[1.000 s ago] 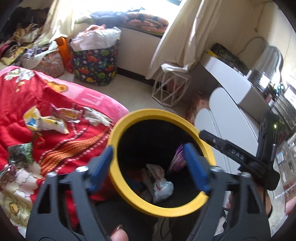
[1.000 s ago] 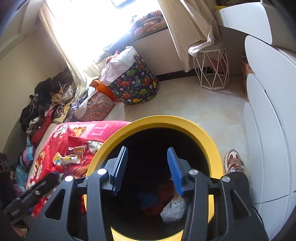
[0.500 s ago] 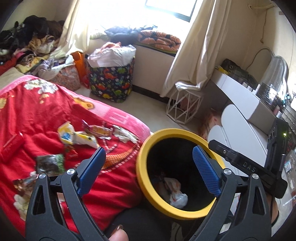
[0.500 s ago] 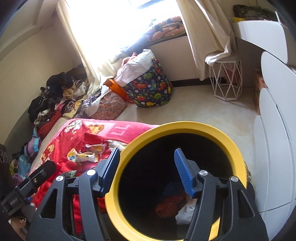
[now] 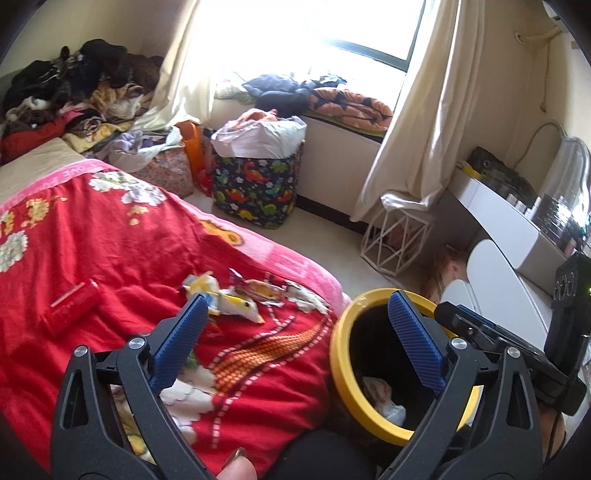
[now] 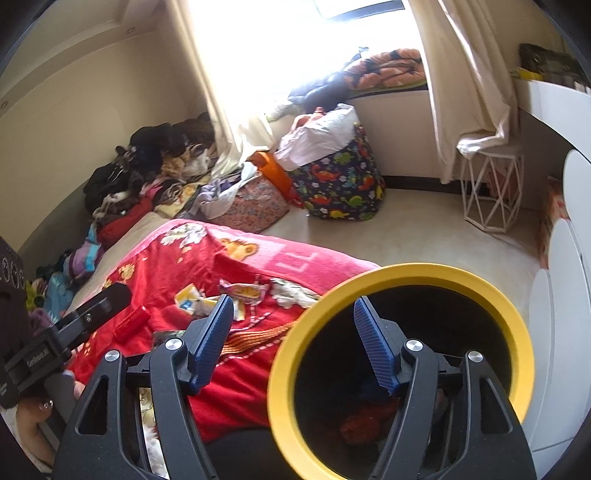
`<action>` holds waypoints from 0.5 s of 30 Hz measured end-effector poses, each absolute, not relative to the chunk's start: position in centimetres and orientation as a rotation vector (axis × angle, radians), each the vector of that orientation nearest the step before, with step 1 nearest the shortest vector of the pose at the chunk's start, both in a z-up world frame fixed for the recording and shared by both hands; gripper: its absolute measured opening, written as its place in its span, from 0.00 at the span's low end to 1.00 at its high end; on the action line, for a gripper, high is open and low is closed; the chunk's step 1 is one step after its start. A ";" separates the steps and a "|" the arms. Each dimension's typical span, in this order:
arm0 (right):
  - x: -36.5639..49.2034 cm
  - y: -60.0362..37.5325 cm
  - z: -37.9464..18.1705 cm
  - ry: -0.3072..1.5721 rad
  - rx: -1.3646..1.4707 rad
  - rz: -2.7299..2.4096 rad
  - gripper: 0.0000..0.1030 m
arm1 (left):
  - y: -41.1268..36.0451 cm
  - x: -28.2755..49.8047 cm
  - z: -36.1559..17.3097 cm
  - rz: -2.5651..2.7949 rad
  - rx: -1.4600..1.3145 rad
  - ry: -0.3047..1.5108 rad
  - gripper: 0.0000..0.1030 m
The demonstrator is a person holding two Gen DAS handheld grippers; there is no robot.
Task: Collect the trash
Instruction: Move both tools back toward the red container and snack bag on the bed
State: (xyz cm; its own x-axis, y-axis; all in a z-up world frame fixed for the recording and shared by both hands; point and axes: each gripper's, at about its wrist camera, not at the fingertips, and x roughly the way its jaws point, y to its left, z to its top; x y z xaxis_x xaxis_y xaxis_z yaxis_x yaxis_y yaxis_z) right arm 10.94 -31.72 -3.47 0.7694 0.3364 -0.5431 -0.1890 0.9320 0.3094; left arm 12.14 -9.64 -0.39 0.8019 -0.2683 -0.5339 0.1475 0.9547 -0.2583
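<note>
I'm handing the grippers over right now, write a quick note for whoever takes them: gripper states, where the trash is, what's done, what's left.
Left gripper: jaws opening, nothing between them.
Right gripper: jaws opening, nothing between them.
Bin, yellow rim, stands beside the bed; some trash already lies inside.
Left to collect: wrappers on the red blanket, plus a small red box farther left.

- Strong daylight floods in through the wide bright window [image 5: 314,29] at twelve o'clock, blown out to pure white in both views.
- The cream fabric curtains [image 6: 461,74] glow, backlit.
- The inside of the round yellow-rimmed black bin [image 6: 402,273] stays deep in shadow.
- Fisheye bending curves the edges; black vignette fills the corners.
- The right wrist view is slightly soft.
</note>
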 end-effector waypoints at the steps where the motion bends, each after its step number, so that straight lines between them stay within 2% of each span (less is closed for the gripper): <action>1: 11.1 -31.2 -3.4 0.633 0.234 0.299 0.64 | -9.2 12.2 -0.4 -0.217 -0.213 0.599 0.89; 15: 12.8 -23.5 -3.4 0.665 0.093 0.426 0.65 | -2.8 12.8 -0.8 -0.103 -0.276 0.591 0.89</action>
